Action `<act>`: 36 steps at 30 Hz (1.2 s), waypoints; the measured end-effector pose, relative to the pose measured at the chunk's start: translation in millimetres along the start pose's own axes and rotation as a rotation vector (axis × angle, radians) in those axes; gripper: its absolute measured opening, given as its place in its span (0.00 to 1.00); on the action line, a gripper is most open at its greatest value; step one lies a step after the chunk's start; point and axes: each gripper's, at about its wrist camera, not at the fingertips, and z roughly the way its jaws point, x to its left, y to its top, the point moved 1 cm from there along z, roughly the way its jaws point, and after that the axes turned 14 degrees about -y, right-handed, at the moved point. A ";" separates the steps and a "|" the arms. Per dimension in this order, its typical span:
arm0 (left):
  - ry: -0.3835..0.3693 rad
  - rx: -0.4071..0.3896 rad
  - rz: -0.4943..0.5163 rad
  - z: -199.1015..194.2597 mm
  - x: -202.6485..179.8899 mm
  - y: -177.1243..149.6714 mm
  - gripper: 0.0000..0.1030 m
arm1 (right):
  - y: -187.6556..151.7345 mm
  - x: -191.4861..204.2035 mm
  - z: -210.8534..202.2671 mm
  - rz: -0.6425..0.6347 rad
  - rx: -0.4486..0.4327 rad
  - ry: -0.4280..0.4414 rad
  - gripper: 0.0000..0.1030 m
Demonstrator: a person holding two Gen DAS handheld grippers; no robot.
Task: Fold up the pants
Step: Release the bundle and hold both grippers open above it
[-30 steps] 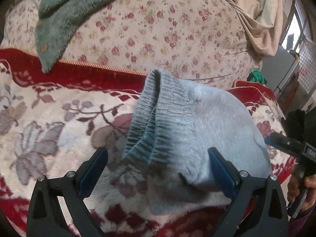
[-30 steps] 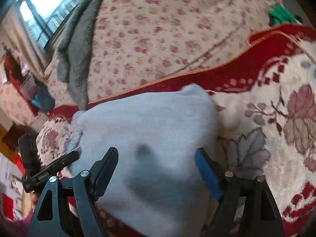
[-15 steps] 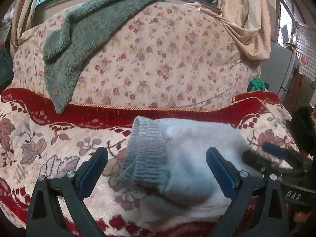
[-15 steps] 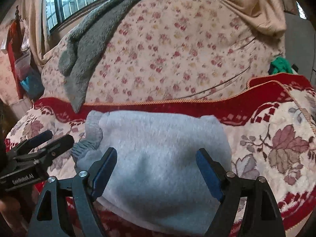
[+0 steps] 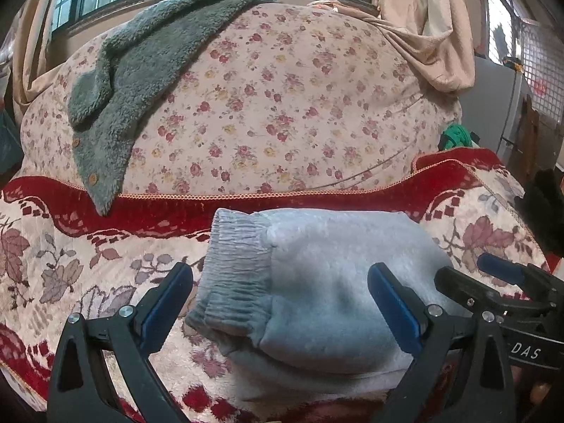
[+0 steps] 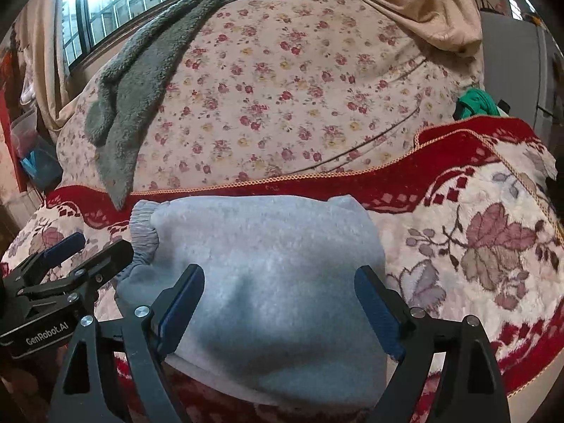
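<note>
the pants lie folded into a compact grey bundle on the blanket, close to its red back edge, with the ribbed waistband at the bundle's left end. behind the blanket rises a floral cushion with a grey fleece draped over it. the left gripper has its fingers released, wide apart over the bundle, gripping nothing. the right gripper is opening, its fingers spread over the bundle, not pressing it.

Light grey pants, red floral blanket
</note>
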 end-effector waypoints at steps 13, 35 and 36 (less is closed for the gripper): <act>0.004 0.017 0.005 4.4 -2.8 -1.2 0.97 | -3.2 -5.2 4.6 0.024 0.018 0.007 0.88; 0.040 0.010 0.020 4.7 -2.3 -0.6 0.97 | -1.6 -11.0 13.5 0.037 0.025 -0.006 0.89; 0.038 0.012 0.016 4.7 -1.6 -0.9 0.97 | -1.4 -11.1 13.8 0.036 0.025 -0.005 0.89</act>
